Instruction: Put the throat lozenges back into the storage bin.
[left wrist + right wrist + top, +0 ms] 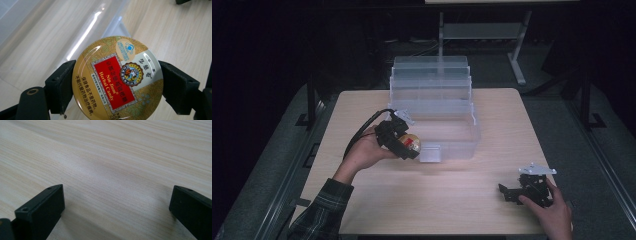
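Note:
A round gold tin of herbal candy (117,80) with a red label sits between the two black jaws of my left gripper (117,87), which is shut on its rim. In the high view the left gripper (408,146) holds the candy tin (412,142) at the front left corner of a clear plastic bin (462,145). My right gripper (512,192) rests low over the table's front right part, held by a hand. Its jaws stand wide apart in the right gripper view, with bare wood between the fingertips (43,207).
The clear bin has stepped tiers rising toward the back (432,75) and a small front latch (430,153). The light wooden table (437,200) ends in dark floor on all sides. A grey table frame (517,55) stands behind.

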Demonstrator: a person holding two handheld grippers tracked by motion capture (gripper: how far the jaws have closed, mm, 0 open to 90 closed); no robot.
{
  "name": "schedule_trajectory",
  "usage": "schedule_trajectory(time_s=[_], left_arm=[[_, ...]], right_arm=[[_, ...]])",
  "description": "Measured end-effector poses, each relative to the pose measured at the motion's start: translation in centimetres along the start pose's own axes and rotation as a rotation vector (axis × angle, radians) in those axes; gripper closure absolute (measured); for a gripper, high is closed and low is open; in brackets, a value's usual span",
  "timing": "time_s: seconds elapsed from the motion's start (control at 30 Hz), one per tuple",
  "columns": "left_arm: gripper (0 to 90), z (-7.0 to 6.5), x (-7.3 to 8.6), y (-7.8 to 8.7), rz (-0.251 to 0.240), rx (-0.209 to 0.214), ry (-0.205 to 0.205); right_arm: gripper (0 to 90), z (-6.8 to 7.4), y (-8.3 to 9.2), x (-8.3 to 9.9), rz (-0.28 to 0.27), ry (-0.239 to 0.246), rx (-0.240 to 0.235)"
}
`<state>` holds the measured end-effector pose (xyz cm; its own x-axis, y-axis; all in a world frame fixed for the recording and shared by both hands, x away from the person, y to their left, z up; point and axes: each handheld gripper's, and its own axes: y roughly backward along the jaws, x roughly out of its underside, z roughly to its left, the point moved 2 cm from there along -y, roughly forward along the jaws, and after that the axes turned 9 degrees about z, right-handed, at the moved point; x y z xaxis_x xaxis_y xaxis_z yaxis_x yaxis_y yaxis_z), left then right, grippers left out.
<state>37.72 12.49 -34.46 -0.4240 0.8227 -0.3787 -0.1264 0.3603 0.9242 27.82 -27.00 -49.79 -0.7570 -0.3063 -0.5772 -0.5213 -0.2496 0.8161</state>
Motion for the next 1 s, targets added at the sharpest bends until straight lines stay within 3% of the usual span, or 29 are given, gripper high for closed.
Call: schedule_trajectory(time_s=[1.0], left_arm=[[19.7, 4.8, -0.2, 0.6, 0.015, -0.083, 0.118]], right_arm=[[0.0, 0.0, 0.0, 0.0, 0.0, 0.0, 0.001]])
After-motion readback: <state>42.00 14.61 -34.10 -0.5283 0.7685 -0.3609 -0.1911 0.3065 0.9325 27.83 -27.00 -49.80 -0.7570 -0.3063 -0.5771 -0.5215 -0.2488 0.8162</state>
